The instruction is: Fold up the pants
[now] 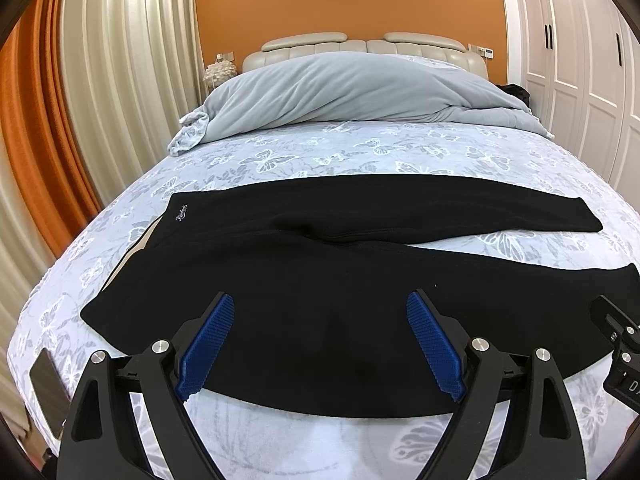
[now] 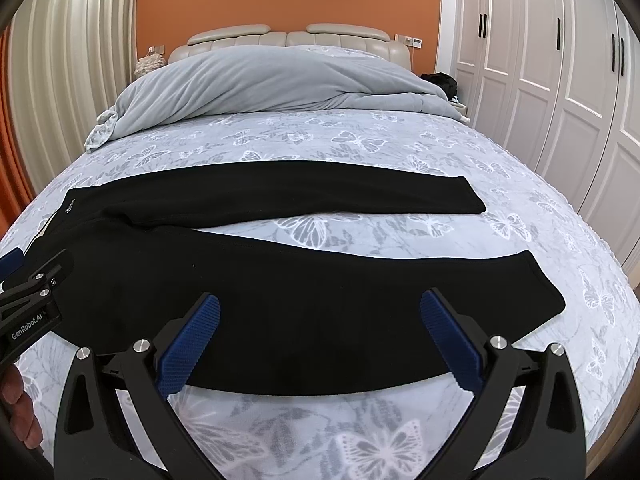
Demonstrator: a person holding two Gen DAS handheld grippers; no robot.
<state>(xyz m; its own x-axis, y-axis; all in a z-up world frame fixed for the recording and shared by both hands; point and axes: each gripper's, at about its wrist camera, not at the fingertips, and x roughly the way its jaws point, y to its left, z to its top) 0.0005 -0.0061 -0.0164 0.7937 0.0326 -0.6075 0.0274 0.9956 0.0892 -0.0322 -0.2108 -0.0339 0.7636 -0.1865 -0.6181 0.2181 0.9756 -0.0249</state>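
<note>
Black pants (image 1: pixel 320 248) lie flat across the bed, waistband at the left, both legs spread apart and running to the right. They also show in the right wrist view (image 2: pixel 280 280). My left gripper (image 1: pixel 320 304) is open over the near leg close to the waist end, holding nothing. My right gripper (image 2: pixel 320 306) is open over the near leg further toward its cuff (image 2: pixel 544 284), holding nothing. The left gripper's body (image 2: pixel 32 292) shows at the left edge of the right wrist view.
The bed has a pale butterfly-print sheet (image 2: pixel 360 136). A grey duvet (image 1: pixel 352 88) is bunched by the padded headboard (image 1: pixel 360 46). A phone (image 1: pixel 48 388) lies at the bed's near left corner. Curtains hang on the left, white wardrobes (image 2: pixel 560 80) stand on the right.
</note>
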